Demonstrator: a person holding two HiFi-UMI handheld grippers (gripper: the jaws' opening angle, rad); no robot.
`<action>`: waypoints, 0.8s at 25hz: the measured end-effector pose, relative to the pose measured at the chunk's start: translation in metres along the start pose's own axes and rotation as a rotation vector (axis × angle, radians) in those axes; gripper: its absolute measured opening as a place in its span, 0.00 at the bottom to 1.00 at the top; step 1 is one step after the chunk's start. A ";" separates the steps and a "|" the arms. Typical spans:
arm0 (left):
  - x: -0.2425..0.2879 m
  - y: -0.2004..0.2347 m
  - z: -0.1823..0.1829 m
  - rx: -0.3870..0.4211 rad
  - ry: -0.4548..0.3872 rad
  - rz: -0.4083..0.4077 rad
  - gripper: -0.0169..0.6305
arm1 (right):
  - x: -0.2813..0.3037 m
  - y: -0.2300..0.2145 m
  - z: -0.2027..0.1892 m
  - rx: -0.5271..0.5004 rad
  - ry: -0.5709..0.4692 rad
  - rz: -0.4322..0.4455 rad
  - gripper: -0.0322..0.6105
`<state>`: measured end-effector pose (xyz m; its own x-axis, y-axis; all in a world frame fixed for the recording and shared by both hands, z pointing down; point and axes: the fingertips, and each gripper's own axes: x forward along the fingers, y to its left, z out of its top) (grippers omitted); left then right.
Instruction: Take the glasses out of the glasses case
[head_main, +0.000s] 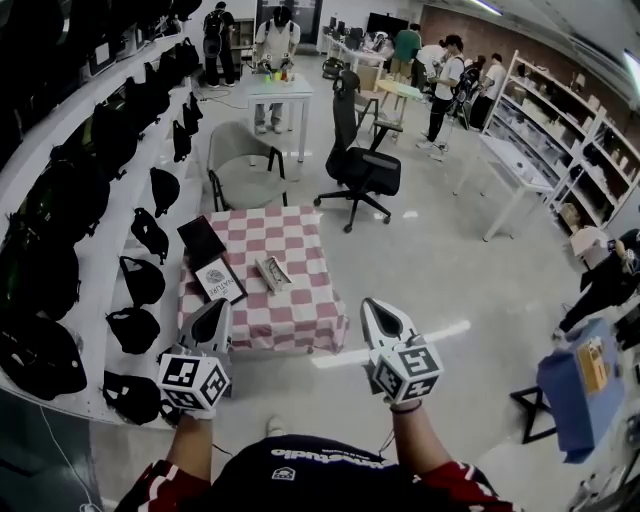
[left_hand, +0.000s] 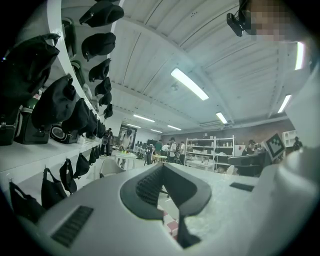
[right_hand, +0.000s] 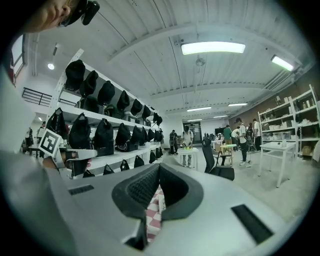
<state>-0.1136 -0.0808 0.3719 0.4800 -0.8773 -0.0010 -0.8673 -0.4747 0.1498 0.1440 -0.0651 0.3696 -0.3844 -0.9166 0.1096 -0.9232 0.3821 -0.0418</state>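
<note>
A low table under a pink-and-white checkered cloth (head_main: 300, 310) stands ahead of me. On it lie a flat black case (head_main: 201, 240), a white printed box (head_main: 218, 282) and a small pale object with dark parts (head_main: 272, 272). That object is too small to tell glasses from case. My left gripper (head_main: 222, 306) hovers at the table's near left corner, jaws together and empty. Off the near right corner, my right gripper (head_main: 371, 306) is shut with nothing in it. In the gripper views the left gripper (left_hand: 162, 167) and the right gripper (right_hand: 159, 167) point level, with a sliver of cloth (right_hand: 152, 220) showing below the right one.
White shelves with several black bags (head_main: 60, 260) run along the left. A grey chair (head_main: 245, 165) stands behind the table and a black office chair (head_main: 358, 165) to its right. People stand at white tables (head_main: 278, 90) far back. A blue-covered stand (head_main: 580, 385) is at the right.
</note>
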 end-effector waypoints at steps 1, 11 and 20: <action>0.005 0.005 0.000 -0.002 0.000 -0.005 0.04 | 0.005 0.000 0.001 -0.002 0.001 -0.006 0.05; 0.034 0.053 -0.004 -0.013 -0.007 -0.032 0.03 | 0.055 0.009 0.007 -0.036 0.027 -0.040 0.05; 0.042 0.079 0.002 -0.004 -0.026 -0.043 0.04 | 0.083 0.029 0.005 -0.060 0.038 -0.014 0.05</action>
<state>-0.1627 -0.1552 0.3816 0.5133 -0.8575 -0.0333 -0.8454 -0.5120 0.1525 0.0853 -0.1306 0.3729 -0.3699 -0.9173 0.1473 -0.9261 0.3767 0.0199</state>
